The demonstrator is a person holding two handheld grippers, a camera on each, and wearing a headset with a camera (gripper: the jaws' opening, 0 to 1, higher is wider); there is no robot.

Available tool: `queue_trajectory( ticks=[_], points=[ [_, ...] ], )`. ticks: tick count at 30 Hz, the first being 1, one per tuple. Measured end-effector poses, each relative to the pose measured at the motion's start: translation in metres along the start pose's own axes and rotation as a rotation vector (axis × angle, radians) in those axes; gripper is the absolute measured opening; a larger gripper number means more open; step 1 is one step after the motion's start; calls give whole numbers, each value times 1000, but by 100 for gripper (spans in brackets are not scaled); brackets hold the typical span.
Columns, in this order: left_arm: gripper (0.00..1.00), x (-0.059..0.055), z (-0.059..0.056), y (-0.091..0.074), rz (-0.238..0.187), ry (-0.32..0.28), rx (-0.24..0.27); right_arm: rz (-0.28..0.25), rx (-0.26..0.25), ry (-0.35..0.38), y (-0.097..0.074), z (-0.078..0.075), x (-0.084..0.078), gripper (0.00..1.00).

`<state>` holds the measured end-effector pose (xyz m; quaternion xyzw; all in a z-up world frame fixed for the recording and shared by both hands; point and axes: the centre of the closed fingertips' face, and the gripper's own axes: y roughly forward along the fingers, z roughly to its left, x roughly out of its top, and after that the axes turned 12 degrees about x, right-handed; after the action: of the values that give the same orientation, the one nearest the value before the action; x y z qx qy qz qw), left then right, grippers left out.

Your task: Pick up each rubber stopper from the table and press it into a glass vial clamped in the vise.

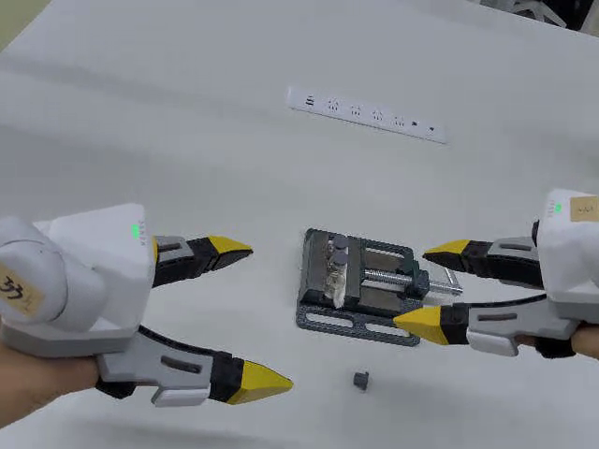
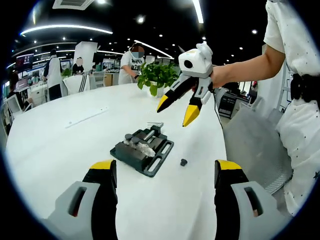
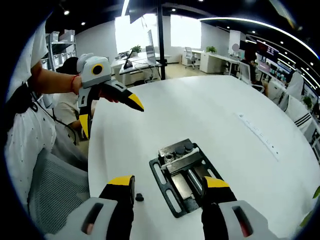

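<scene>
Left gripper point(image 1: 243, 313): the jaws stand wide apart, they hold nothing and touch nothing. It hangs above the desk point(image 1: 140, 112), to the left of the vise.
Right gripper point(image 1: 435, 285): the jaws are also apart and empty. It hangs to the right of the vise, with the tips toward the screw handle.
Rubber stopper point(image 1: 361, 380): one small dark piece lies alone on the desk, between the vise and the near edge, apart from the vise base.
Vise point(image 1: 360, 299): it stands in the middle part of the desk, with the screw end toward the right gripper.
Glass vials point(image 1: 335, 281): they are clamped in a row that runs from the near edge toward the far edge. Dark caps sit on some; which vial is open cannot be told.
Direction to the stopper: in the left gripper view it lies ahead, between the two jaws. In the right gripper view it lies just beside the left jaw.
Nearer gripper: probably the right one, but only by a little; both must come down.
Long axis of the stopper: too small to read.
Power strip point(image 1: 365, 114): toward the far edge, well apart.
</scene>
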<state>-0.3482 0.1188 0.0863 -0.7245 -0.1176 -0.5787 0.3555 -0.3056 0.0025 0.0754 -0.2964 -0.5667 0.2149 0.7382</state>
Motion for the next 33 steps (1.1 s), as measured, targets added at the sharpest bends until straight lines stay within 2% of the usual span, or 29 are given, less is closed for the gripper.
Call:
queue_trajectory(
  ticks=[8,16,23,33],
  points=[
    [80,2,-6,4,14,11,-10,-61,17,33,0,17,-25,54],
    [80,-1,-9,5,39,28,-23,-103,29,48,5,30,-42,55],
    [83,-7,-14,5,65,40,-43,-101,34,65,13,34,-60,53],
    [84,-15,-20,8,108,67,-74,-89,48,63,32,35,-75,44]
  ],
)
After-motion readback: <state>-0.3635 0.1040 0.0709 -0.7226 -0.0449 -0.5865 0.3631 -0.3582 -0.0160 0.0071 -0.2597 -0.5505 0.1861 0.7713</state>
